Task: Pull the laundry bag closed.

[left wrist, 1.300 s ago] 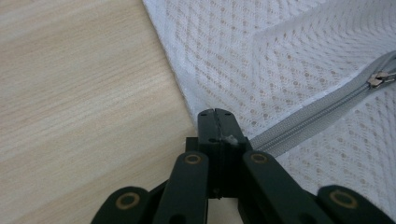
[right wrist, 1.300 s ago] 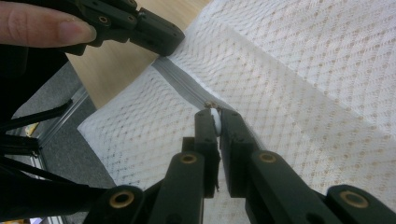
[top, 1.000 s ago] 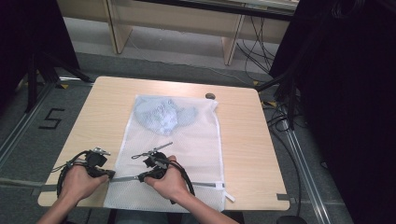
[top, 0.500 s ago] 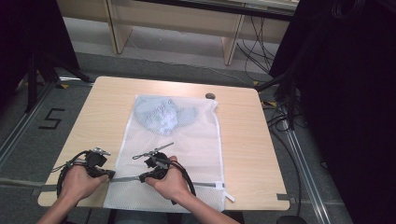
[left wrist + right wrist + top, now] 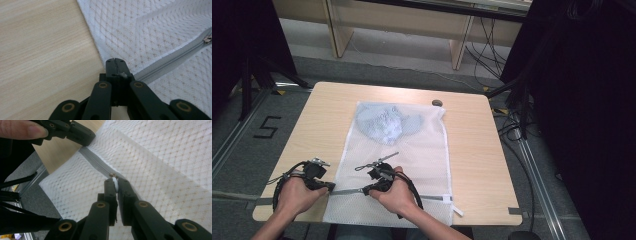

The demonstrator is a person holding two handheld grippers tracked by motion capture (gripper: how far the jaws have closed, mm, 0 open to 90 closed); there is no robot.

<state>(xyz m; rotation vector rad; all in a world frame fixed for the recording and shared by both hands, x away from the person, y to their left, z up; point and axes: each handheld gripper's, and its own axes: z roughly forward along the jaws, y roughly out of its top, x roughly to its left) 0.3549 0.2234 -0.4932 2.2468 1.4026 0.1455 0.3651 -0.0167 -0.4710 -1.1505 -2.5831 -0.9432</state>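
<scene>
Mesh laundry bag (image 5: 397,165) lying flat on the wooden counter (image 5: 472,150), a pale blue garment (image 5: 387,122) bunched inside at its far end and a grey zipper (image 5: 347,191) running across the near end. The left gripper (image 5: 115,65) has its fingers closed on the zipper's end at the bag's left edge, pinning it. The right gripper (image 5: 114,182) has its fingers pinched on the white zipper pull (image 5: 115,183), partway along the track. Judged step: anchoring the bag while the slider is drawn along the zipper. The next move likely calls for a steady pull of the right gripper along the track, away from the left, with the left holding firm so the mesh does not bunch.
</scene>
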